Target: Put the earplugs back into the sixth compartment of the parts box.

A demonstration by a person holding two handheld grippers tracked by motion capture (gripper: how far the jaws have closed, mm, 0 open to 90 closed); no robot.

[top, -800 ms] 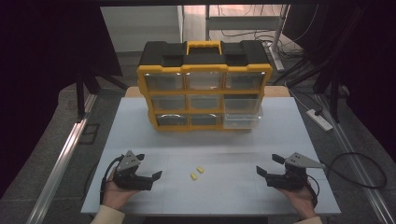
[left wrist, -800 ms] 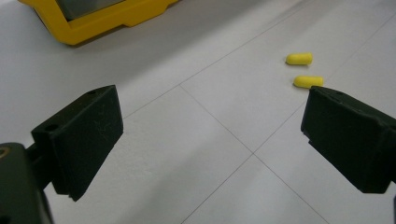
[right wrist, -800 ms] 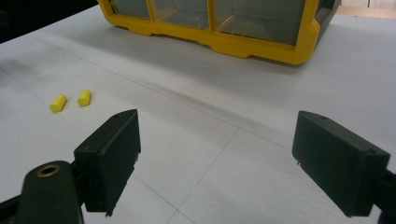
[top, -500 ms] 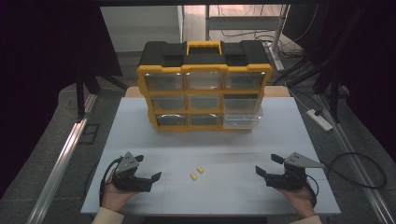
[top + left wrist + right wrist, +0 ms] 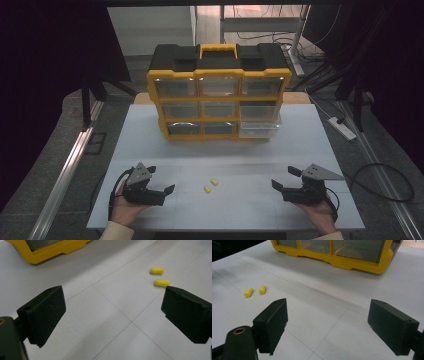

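Note:
Two small yellow earplugs (image 5: 210,185) lie side by side on the white table (image 5: 215,155), near its front middle. They also show in the left gripper view as earplugs (image 5: 159,276) ahead and to the right, and in the right gripper view as earplugs (image 5: 255,291) ahead and to the left. My left gripper (image 5: 162,181) rests low at the front left, open, with nothing between its jaws. At the front right my right gripper (image 5: 286,178) stands open and empty too. A yellow and black organizer case (image 5: 219,92) with clear drawers stands upright at the back.
The bottom right drawer (image 5: 259,128) of the case sticks out a little. A power strip (image 5: 342,127) and cables lie on the floor to the right of the table. An aluminium rail (image 5: 65,175) runs along the left side.

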